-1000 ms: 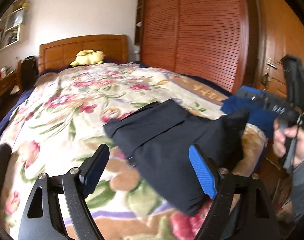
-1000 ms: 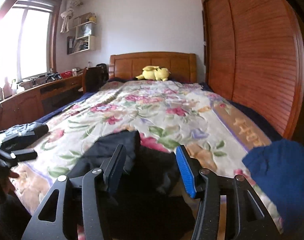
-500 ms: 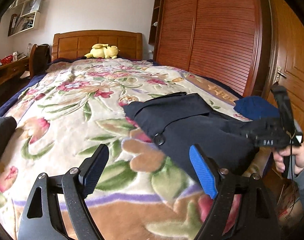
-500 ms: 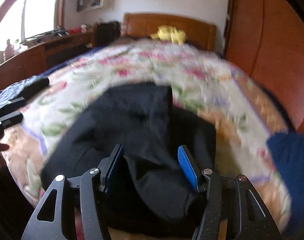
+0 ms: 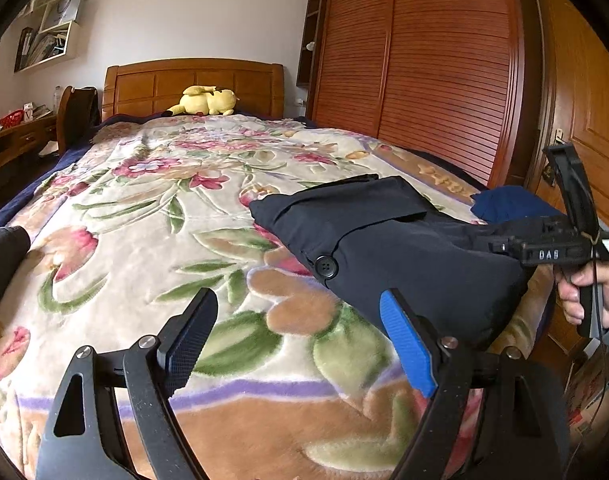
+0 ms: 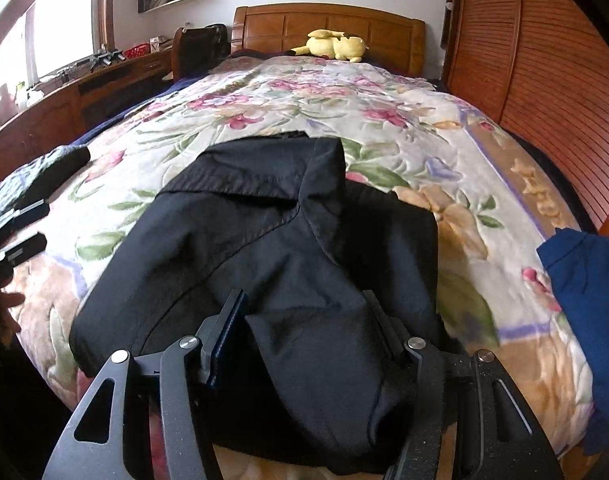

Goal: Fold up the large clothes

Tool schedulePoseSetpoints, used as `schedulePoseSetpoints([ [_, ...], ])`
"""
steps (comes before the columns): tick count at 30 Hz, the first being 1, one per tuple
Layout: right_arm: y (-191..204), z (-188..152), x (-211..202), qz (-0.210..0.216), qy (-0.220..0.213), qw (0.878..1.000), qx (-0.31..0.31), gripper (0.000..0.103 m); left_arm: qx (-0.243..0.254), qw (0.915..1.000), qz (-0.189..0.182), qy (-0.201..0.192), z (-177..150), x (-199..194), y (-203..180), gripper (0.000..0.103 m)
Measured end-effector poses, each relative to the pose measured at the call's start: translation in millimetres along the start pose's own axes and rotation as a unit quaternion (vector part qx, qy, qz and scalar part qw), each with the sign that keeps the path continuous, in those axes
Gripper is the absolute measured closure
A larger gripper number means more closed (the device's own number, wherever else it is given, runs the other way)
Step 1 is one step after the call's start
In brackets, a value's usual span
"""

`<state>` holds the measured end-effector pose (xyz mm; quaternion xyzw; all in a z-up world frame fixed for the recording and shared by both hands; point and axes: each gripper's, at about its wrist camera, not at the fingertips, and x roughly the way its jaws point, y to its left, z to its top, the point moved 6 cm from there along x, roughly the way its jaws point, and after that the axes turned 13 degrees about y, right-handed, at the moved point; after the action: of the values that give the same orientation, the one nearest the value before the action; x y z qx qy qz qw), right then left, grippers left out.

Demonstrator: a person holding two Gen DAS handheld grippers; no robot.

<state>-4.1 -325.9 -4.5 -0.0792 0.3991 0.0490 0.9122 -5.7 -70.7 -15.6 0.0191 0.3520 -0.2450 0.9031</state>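
Observation:
A dark navy folded garment with a black button lies on the floral blanket near the foot of the bed. In the right wrist view a thick fold of this garment fills the gap between the pads of my right gripper, which is shut on it. The left wrist view shows that same right gripper at the garment's right edge, held by a hand. My left gripper hovers open over bare blanket, just left of the garment, with nothing between its fingers. It also shows at the right wrist view's left edge as the left gripper.
A blue garment lies at the bed's right corner and another dark garment at its left edge. A yellow plush toy rests by the wooden headboard. Slatted wardrobe doors stand right, a desk left.
Both grippers have sunk toward the bed. The garment, lifted at its right end before, now rests on the blanket. The right wrist view has tipped down onto the garment.

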Motion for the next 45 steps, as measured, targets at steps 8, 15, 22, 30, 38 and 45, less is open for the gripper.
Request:
schedulePoseSetpoints([
  [8,-5.6,5.9,22.0,0.03,0.033,0.999,0.01,0.045,-0.001,1.0,0.003,0.002,-5.0,-0.4,3.0,0.018],
  [15,-7.9,11.1,23.1,0.054,0.043,0.998,-0.009,0.069,0.001,1.0,0.001,0.003,-6.1,1.0,1.2,0.018],
  [22,4.1,17.9,-23.8,0.0,-0.043,0.998,-0.048,0.093,0.006,1.0,0.001,0.005,-7.7,2.9,-2.2,0.018],
  [30,-36.6,-0.5,-28.4,-0.085,-0.037,0.996,-0.005,0.093,0.005,1.0,-0.001,0.005,-4.5,3.6,-3.2,0.018],
  [38,-61.5,-21.4,-3.7,-0.07,-0.02,0.995,0.061,0.055,0.01,0.9997,-0.019,0.014,35.2,17.7,-17.1,0.018],
  [45,-67.0,-31.4,-14.8,-0.063,-0.023,0.993,0.096,0.021,0.05,0.9982,0.003,0.033,81.8,61.1,-33.0,0.018],
])
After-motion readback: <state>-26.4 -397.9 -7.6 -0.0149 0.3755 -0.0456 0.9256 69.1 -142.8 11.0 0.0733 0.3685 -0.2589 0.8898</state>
